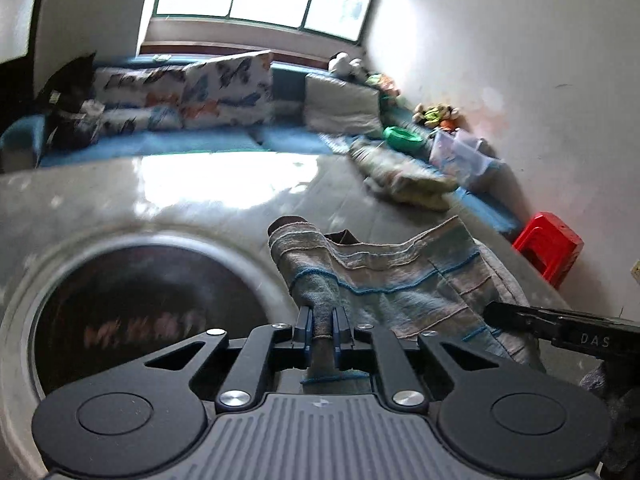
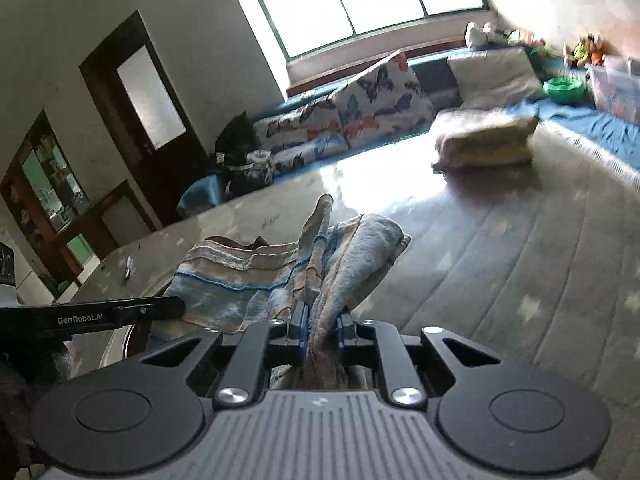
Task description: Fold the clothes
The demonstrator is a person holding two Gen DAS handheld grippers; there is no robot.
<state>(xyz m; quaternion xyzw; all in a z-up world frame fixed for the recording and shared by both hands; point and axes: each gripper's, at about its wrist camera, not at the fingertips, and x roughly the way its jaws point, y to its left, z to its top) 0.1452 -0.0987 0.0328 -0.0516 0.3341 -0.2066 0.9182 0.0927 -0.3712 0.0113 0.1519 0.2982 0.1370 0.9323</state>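
A striped grey, beige and blue knit garment [image 1: 400,280] hangs between my two grippers above a grey table [image 1: 200,200]. My left gripper [image 1: 323,320] is shut on a bunched corner of the garment, cloth pinched between its blue pads. My right gripper [image 2: 322,322] is shut on another bunched edge of the same garment [image 2: 248,276], folds spilling out past the fingers. The right gripper's black body [image 1: 560,328] shows at the right of the left wrist view; the left gripper's body [image 2: 100,314] shows at the left of the right wrist view.
A round dark inset [image 1: 148,320] lies in the table below the left gripper. A folded stack of cloth [image 2: 484,140] rests further back on the table. Behind are a blue sofa with butterfly cushions [image 1: 208,92], a green bowl [image 1: 402,136], a clear box [image 1: 460,152] and a red stool [image 1: 548,248].
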